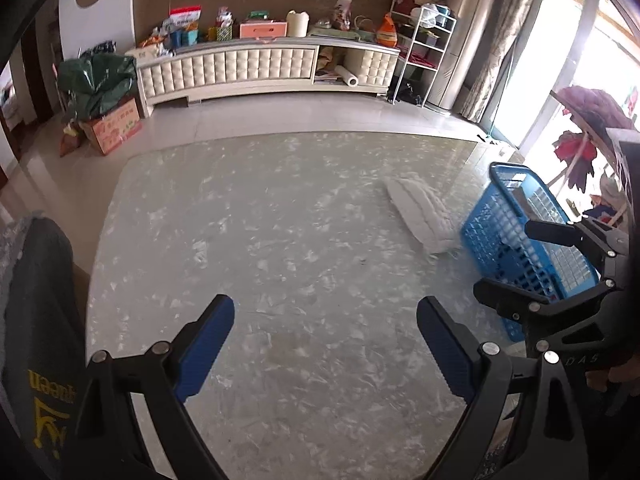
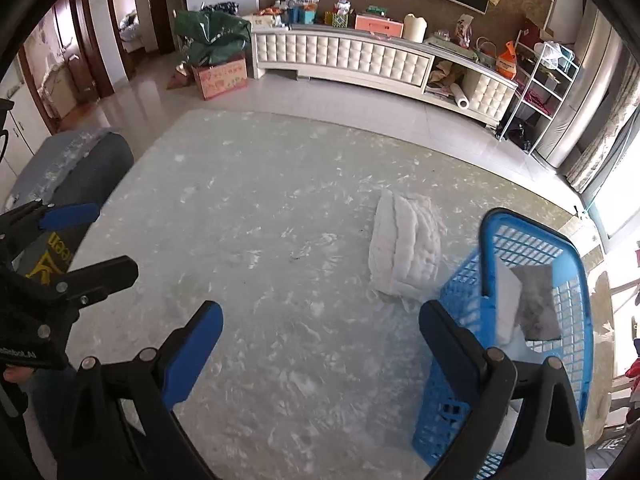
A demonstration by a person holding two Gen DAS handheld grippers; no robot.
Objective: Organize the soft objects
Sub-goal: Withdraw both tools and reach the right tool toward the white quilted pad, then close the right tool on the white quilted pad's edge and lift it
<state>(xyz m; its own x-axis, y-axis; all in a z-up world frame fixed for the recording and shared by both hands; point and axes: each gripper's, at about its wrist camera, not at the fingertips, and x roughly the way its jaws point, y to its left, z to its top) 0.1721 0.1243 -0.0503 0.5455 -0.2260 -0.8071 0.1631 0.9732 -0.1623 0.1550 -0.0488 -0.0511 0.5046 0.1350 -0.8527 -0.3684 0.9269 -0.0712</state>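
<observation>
A white folded quilted cloth lies on the marbled table, just left of a blue plastic basket; it also shows in the left wrist view, beside the basket. Inside the basket lie a white soft item and a grey one. My right gripper is open and empty above the table, its right finger next to the basket's near wall. My left gripper is open and empty over the bare table, well left of the cloth. The right gripper appears at the right edge of the left view.
A dark chair back with yellow lettering stands at the table's left edge. Beyond the table are tiled floor, a long cream TV cabinet, a cardboard box and a white wire shelf. The table ends in rounded corners.
</observation>
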